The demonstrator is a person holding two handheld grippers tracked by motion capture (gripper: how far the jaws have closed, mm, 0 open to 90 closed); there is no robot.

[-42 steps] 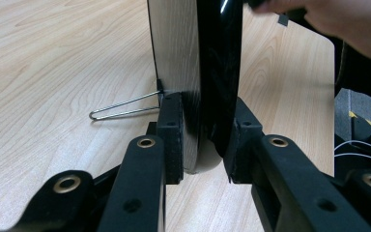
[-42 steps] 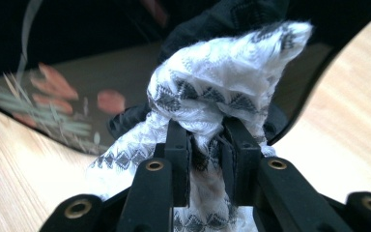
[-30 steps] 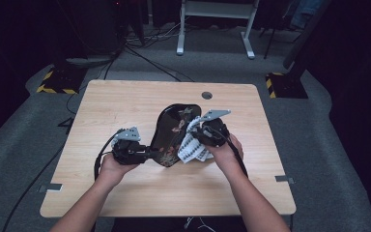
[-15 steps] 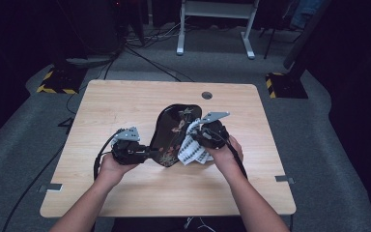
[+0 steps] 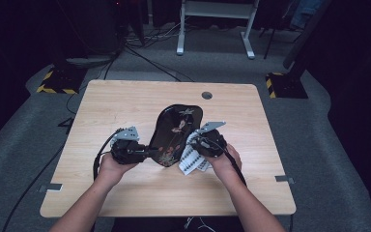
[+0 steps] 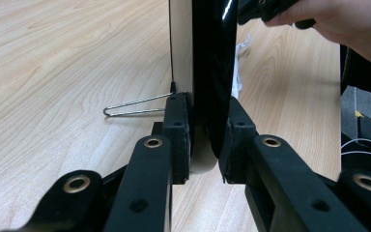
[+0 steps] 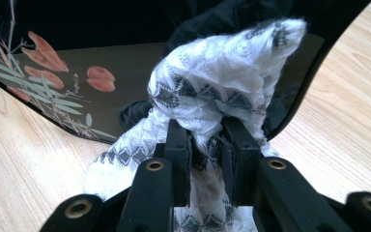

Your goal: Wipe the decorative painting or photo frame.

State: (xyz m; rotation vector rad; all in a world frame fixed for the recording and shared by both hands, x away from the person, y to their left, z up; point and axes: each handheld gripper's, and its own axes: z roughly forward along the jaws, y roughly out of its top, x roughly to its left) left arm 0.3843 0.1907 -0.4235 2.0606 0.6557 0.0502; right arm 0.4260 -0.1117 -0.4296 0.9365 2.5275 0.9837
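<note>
1. High view: a black lacquered tray (image 5: 176,133) painted with flowers lies in the middle of the wooden table (image 5: 125,104), its long axis running from the near edge toward the far right. The left tool (image 5: 147,153) meets the tray's near left rim, with the person's left hand (image 5: 113,164) behind it. The right tool (image 5: 193,144) sits at the tray's right edge on a white cloth with a dark zigzag pattern (image 5: 191,162), part of which spills onto the table near the right hand (image 5: 222,159). From here the jaws themselves are too small to judge.

2. Left gripper view: this shows what the high view cannot, the left tool (image 6: 204,140) clamped on the tray's rim (image 6: 215,72), one black pad on each face, and the tray tilted up on edge. Its pale underside faces left and its glossy black face right. A thin wire loop (image 6: 135,105) lies on the table just left of the tray.

3. Right gripper view: the right tool (image 7: 205,145) is clamped on a bunched fold of the cloth (image 7: 217,82), the jaws drawn close with fabric squeezed between them. The cloth presses against the tray's painted face (image 7: 77,82), where red flowers and green leaves show
</note>
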